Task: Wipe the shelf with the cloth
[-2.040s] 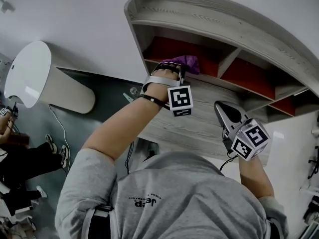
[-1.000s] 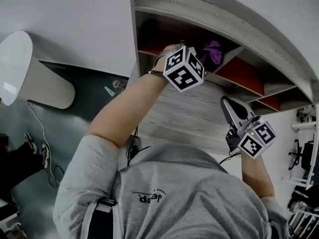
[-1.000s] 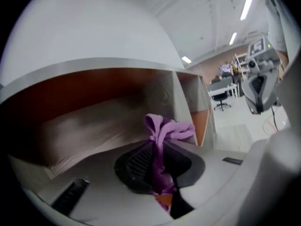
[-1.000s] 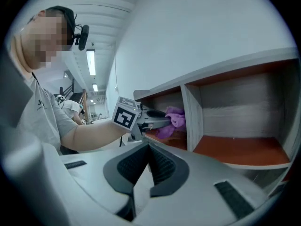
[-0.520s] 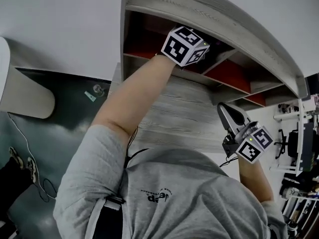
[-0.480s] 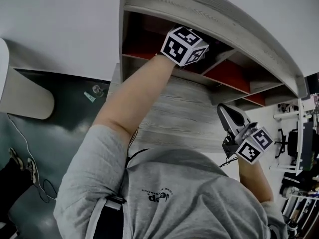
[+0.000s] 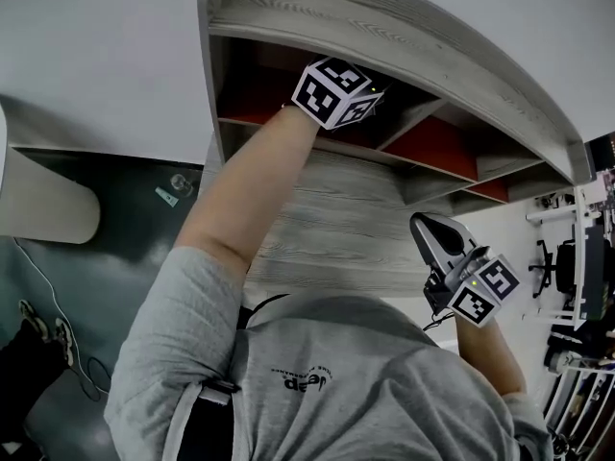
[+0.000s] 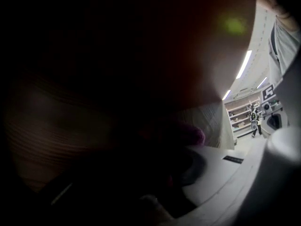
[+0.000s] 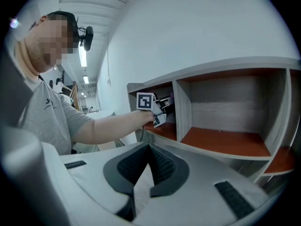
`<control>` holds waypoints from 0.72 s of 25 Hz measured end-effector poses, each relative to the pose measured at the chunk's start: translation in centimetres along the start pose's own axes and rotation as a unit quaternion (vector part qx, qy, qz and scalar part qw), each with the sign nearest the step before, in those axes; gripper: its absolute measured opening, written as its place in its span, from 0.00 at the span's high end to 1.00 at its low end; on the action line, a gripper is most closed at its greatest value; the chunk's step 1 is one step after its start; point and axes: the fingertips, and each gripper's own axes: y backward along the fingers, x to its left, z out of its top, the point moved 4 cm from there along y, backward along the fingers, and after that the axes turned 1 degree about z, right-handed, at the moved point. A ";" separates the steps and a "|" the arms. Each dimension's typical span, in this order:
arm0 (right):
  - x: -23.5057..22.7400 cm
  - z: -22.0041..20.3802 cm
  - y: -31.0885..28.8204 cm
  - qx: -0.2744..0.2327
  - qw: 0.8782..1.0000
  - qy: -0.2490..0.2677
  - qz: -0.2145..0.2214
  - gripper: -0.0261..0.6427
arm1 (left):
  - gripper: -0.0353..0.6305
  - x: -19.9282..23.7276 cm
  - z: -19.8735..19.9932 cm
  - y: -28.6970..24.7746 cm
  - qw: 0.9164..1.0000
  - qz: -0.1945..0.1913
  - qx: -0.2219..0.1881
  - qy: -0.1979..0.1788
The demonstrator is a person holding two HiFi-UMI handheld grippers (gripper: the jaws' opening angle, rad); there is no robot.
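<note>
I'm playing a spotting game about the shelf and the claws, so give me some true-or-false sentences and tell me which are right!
1. The left claw reaches into the leftmost compartment of the shelf. True.
2. The right claw is wiping inside the shelf. False: it is held outside the compartments, shut and empty.
3. The compartment floors are orange-red. True.
4. The cloth at the left claw is yellow. False: it looks purple.
</note>
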 end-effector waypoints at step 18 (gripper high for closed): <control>0.7 -0.1 -0.6 -0.004 0.999 0.016 0.028 0.93 | 0.84 -1.0 -8.0 0.6 0.931 -0.041 0.322 -0.170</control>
